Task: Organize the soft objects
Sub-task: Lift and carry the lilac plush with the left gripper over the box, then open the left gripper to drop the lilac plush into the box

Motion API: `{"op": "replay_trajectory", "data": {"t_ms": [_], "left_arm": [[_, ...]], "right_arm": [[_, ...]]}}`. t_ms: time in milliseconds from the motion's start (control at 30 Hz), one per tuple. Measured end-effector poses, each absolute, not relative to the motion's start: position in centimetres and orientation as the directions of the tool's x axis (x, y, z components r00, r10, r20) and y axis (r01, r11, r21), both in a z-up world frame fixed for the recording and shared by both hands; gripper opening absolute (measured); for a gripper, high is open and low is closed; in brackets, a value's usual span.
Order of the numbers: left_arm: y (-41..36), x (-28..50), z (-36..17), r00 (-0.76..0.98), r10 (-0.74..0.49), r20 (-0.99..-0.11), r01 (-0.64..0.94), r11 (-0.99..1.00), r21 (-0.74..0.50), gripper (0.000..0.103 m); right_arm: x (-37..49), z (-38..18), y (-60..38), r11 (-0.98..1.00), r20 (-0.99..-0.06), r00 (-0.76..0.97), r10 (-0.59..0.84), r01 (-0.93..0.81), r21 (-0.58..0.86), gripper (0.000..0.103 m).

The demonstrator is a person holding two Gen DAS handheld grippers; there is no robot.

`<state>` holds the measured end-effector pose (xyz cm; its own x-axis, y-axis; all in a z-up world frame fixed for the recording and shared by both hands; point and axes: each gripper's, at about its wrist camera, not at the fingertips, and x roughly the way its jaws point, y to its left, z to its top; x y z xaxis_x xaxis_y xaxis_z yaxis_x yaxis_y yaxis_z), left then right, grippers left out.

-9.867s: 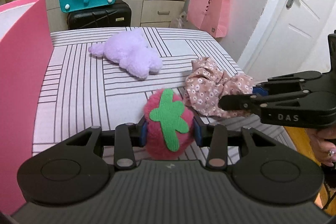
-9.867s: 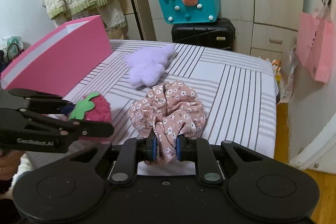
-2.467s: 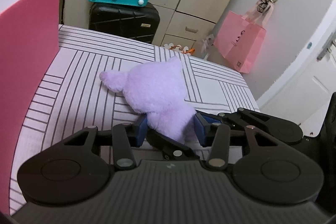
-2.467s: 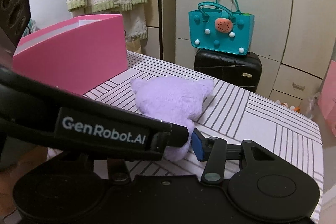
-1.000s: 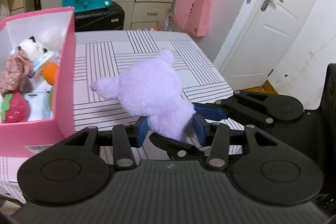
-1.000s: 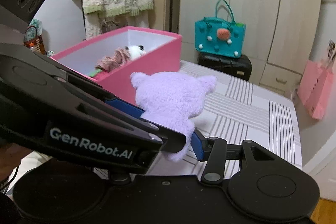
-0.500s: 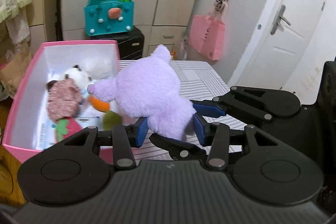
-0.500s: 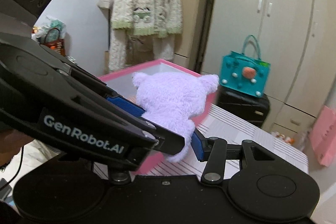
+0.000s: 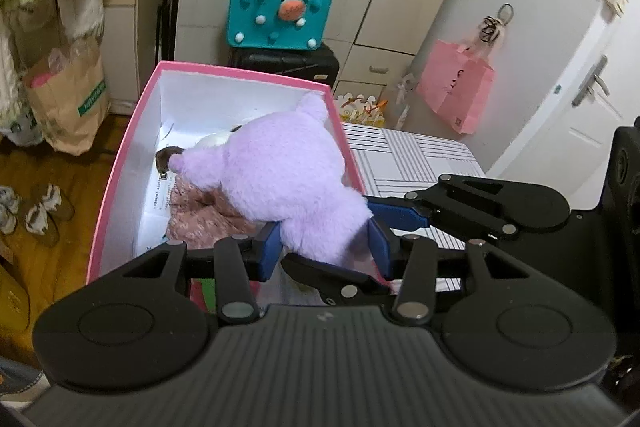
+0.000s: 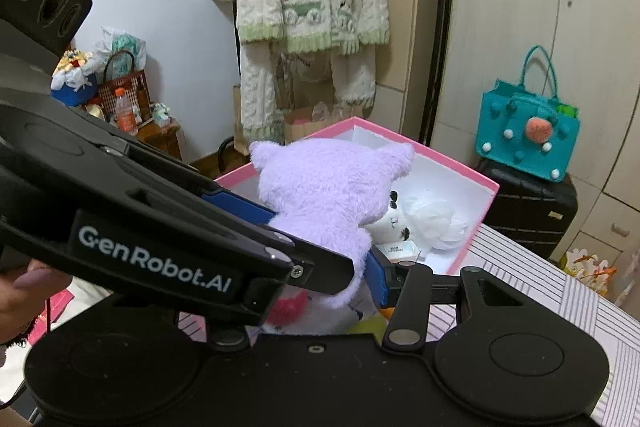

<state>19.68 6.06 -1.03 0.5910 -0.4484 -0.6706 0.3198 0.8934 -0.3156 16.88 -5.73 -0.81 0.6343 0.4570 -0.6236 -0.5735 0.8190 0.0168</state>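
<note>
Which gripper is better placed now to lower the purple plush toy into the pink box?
Neither clearly: left gripper and right gripper both clamp the purple plush toy over the pink box.

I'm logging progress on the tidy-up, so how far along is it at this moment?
Nearly finished. Done: the floral scrunchie and a white plush already lie in the pink box. In hand: the purple plush is gripped by both the left gripper and the right gripper and held over the open box. Left: lower and release it. No other loose soft item shows on the striped table.
</note>
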Motion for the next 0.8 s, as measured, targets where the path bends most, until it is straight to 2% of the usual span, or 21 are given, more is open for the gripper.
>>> {"op": "replay_trajectory", "data": {"t_ms": [333,500,667,800], "left_arm": [[8.1,25.7,-4.4,0.508,-0.459,-0.729,0.163,0.882,-0.441,0.045],[8.6,25.3,-5.1,0.492,-0.456,-0.742,0.181,0.887,-0.425,0.047],[9.2,25.2,-5.2,0.475,-0.462,-0.749,0.191,0.885,-0.424,0.048],[9.6,24.9,-4.8,0.474,-0.47,-0.745,0.201,0.881,-0.428,0.052]], "right_arm": [[24.8,-2.9,-4.7,0.724,-0.754,0.427,0.499,-0.683,0.093,0.055],[25.7,-4.0,-4.5,0.659,-0.783,0.343,0.52,-0.744,0.111,0.055],[25.5,-4.3,-3.3,0.612,-0.809,0.357,0.467,-0.791,0.004,0.055],[25.7,-4.3,-2.9,0.581,-0.823,0.344,0.451,-0.813,-0.022,0.055]]}}
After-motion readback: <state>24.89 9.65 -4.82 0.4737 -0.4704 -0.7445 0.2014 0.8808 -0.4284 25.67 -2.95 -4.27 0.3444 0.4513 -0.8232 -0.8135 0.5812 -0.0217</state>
